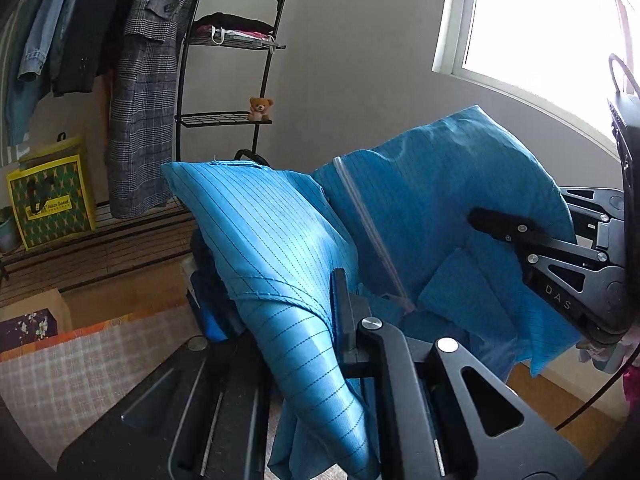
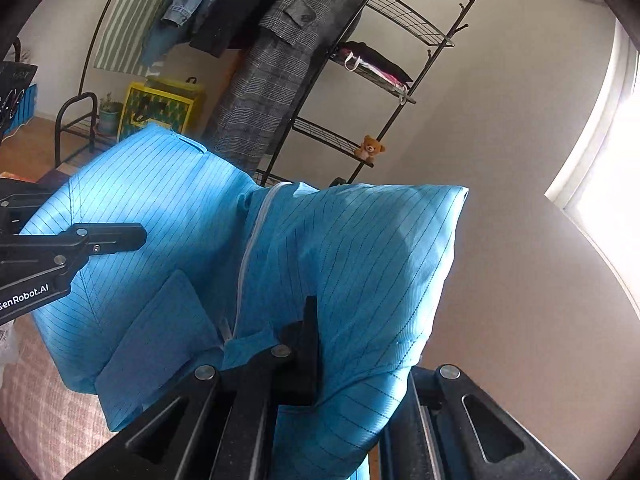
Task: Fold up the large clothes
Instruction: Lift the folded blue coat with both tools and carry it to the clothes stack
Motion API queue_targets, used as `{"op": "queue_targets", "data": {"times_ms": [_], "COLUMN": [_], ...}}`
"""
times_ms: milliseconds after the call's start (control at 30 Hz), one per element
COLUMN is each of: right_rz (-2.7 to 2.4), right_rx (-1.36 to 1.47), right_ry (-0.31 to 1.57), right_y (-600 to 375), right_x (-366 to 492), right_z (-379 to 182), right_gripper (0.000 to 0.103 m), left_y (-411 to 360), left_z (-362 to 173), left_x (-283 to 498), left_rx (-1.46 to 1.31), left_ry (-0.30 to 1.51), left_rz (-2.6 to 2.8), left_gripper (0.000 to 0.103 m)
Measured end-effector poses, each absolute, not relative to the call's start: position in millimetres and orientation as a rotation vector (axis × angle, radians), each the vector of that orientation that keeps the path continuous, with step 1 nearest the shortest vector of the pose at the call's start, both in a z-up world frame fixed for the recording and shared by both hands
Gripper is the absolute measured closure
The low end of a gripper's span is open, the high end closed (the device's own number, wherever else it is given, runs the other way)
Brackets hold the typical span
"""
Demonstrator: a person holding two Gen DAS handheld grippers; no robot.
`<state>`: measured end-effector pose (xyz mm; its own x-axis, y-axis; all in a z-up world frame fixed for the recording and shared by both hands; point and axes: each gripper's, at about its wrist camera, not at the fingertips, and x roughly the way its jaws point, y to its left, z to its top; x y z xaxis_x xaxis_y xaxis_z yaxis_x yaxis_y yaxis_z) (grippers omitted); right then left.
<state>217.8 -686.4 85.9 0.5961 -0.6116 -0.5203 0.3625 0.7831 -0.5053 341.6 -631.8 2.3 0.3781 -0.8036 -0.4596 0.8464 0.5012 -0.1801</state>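
Observation:
A large blue pinstriped garment (image 1: pixel 420 184) with a white zipper (image 1: pixel 368 232) hangs lifted in the air between both grippers. In the left wrist view my left gripper (image 1: pixel 337 284) is shut on a bunched fold of it, and cloth drapes over the fingers. The right gripper (image 1: pixel 490 222) reaches in from the right, shut on the garment's other side. In the right wrist view the garment (image 2: pixel 360 248) fills the middle. My right gripper (image 2: pixel 310 314) pinches it beside the zipper (image 2: pixel 248 248). The left gripper (image 2: pixel 132 236) grips it from the left.
A plaid coat (image 1: pixel 148 92) and other clothes hang on a rack behind. Beside it stands a black wire shelf (image 1: pixel 224 120) with a teddy bear (image 1: pixel 261 109). A yellow bag (image 1: pixel 48 200) sits low at the left. A checked cover (image 1: pixel 80 368) lies below, and a bright window (image 1: pixel 540 28) is at the right.

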Motion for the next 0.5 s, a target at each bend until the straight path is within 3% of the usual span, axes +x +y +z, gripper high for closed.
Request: {"op": "queue_targets", "data": {"times_ms": [500], "right_rz": [-0.622], "right_rx": [-0.312], "right_ry": [0.786], "right_y": [-793], "right_x": [309], "right_z": [1], "right_gripper": [0.096], "left_y": [-704], "left_z": [-70], "left_x": [438], "left_rx": [0.039], "left_ry": [0.586], "left_rz": [-0.943], "left_gripper": [0.097]}}
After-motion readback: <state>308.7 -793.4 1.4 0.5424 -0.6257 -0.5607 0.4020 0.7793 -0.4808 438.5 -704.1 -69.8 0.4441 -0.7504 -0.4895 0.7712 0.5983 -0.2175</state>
